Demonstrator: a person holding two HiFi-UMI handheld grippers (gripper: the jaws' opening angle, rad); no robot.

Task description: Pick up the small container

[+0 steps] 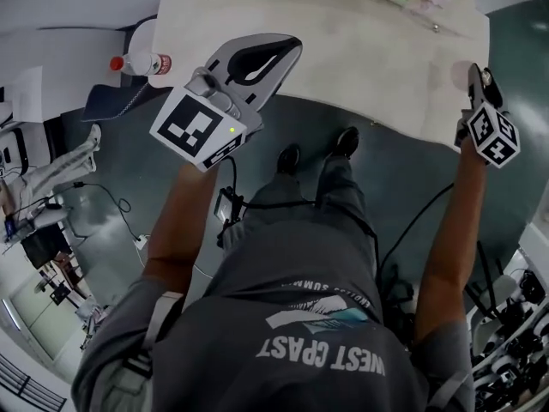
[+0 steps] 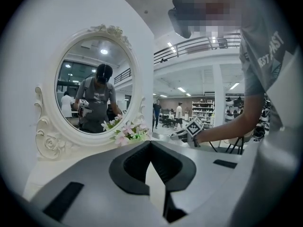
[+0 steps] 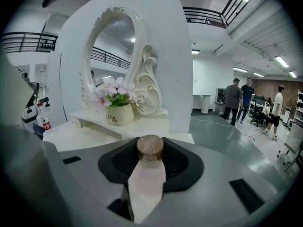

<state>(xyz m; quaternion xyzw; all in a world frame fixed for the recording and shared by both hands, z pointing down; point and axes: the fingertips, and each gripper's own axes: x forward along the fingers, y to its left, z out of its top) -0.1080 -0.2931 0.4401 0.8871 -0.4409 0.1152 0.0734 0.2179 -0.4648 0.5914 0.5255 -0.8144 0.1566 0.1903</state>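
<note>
Right gripper view: nearest the lens, the right gripper (image 3: 150,156) has its jaws partly closed and clamped on the container (image 3: 147,183). It is a small pale body under a round wooden lid (image 3: 150,148), standing roughly upright between the pads. The pads appear to bear high on it, at or just under the lid. Its base is out of sight, so I cannot say whether it is clear of the table (image 3: 142,126). Judged by looks it is light and rigid. The smooth pale wall is probably glass or hard plastic, so slippery and likely to crack if squeezed or dropped. The lid may only sit loose, so the body below it is the safer hold, with modest pressure. Just beyond stand a pot (image 3: 119,113) of pink flowers and the ornate white mirror (image 3: 111,56), with a bottle (image 3: 43,122) far left and people well back in the hall. Left gripper view: the left gripper (image 2: 150,143) has its jaw tips together with nothing between them. It is aimed over the table toward the mirror. Head view: both grippers are raised at the table's near edge, well apart.
</note>
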